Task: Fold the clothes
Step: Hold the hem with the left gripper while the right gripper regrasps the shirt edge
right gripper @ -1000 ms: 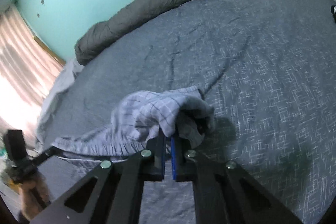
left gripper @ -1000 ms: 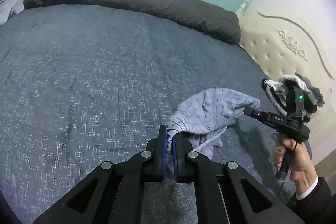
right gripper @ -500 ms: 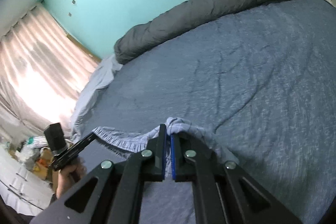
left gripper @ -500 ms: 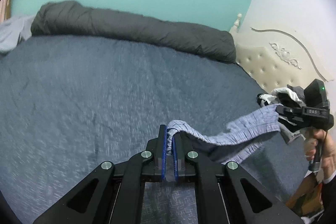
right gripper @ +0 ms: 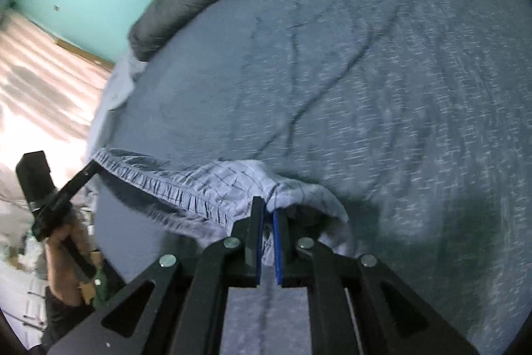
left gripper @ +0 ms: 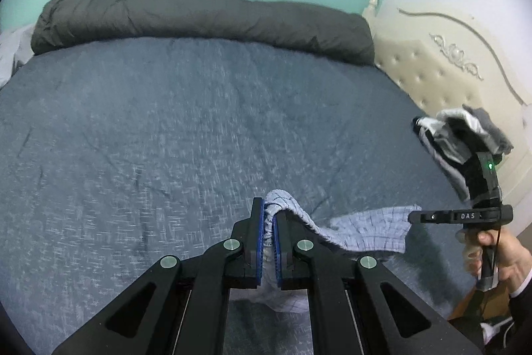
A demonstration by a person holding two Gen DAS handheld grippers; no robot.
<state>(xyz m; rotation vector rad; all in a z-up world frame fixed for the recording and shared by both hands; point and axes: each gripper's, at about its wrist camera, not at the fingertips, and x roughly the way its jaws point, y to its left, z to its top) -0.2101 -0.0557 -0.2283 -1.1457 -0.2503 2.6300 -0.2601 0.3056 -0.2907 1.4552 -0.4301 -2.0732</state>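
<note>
Two grippers, one garment strung between them. Starting at the left: left gripper (left gripper: pixel 269 223) is clamped on a bunched bit of the checked shorts (left gripper: pixel 369 233), elastic edge wadded between the blue pads, jaws nearly together. From there the cloth runs rightward in the left wrist view, sagging a little, to the right gripper (left gripper: pixel 414 217), which pinches the far end; the person's right hand (left gripper: pixel 498 255) holds that tool by its grip. Right wrist view confirms: right gripper (right gripper: pixel 268 213) has a fold of the shorts (right gripper: pixel 186 188) between near-closed jaws, though the jaws have just been easing apart slightly with cloth between them, so grip may be a touch looser. The gathered waistband stretches off to the left gripper (right gripper: pixel 91 168) in the left hand (right gripper: pixel 63 255). Shorts hang just above the blue bedspread (left gripper: pixel 166 128), near its front edge, not lying flat. Long axis = the waistband, running hand to hand across the bed front; neither hand is nearer, each has an end. Likely step: spread and lay it flat on the bed, so both ends should drop together, keeping the band taut. Pile of other clothes (left gripper: pixel 462 135) sits further right by the headboard (left gripper: pixel 432 79), well apart.
</note>
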